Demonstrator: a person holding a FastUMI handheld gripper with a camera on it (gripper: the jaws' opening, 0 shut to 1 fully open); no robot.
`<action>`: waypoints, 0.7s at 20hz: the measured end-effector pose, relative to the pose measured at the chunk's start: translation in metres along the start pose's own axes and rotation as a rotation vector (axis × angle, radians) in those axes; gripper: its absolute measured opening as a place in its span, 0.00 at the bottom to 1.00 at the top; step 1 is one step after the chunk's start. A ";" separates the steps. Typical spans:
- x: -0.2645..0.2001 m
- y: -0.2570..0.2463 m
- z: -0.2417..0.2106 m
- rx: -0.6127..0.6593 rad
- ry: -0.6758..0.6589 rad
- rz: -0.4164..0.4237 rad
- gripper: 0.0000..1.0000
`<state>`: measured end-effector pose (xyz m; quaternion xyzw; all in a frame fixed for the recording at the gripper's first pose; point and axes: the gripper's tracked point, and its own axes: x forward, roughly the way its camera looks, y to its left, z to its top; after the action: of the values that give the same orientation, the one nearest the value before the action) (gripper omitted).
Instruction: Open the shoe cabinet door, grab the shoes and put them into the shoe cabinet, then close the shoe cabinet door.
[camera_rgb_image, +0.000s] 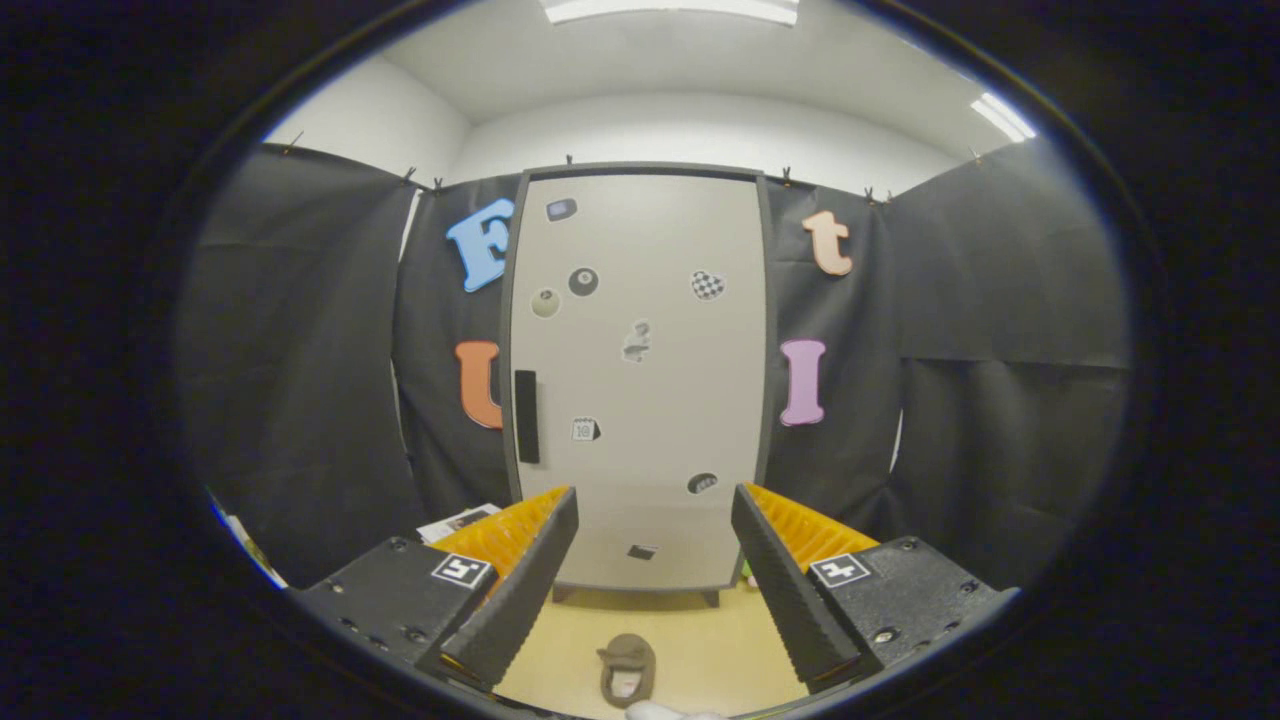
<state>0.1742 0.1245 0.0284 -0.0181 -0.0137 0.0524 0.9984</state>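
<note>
Straight ahead of the open, empty hand-held gripper (655, 520) stands the shut cabinet door (640, 380). Its upright handle (526, 416) sits far left of the fingers. A shoe (627, 668) lies near, between them.

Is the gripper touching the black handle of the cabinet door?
Apart. In the gripper view the open gripper sits well short of the closed door; the handle lies beyond the fingers, untouched.

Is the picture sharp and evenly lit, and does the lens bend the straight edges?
Gripper view: even light from ceiling lamps, with no strong glare; the shoe cabinet door looks sharp, but its straight edges bow outward from the fisheye lens; the shoe on the floor between the open fingers of the gripper is slightly soft.
</note>
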 end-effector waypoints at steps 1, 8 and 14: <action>0.017 0.012 0.001 0.002 -0.001 0.018 1.00; 0.131 0.085 0.010 0.008 -0.003 0.128 1.00; 0.204 0.125 0.003 0.051 0.032 0.176 1.00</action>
<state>0.3635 0.2705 0.0315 0.0052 0.0055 0.1400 0.9901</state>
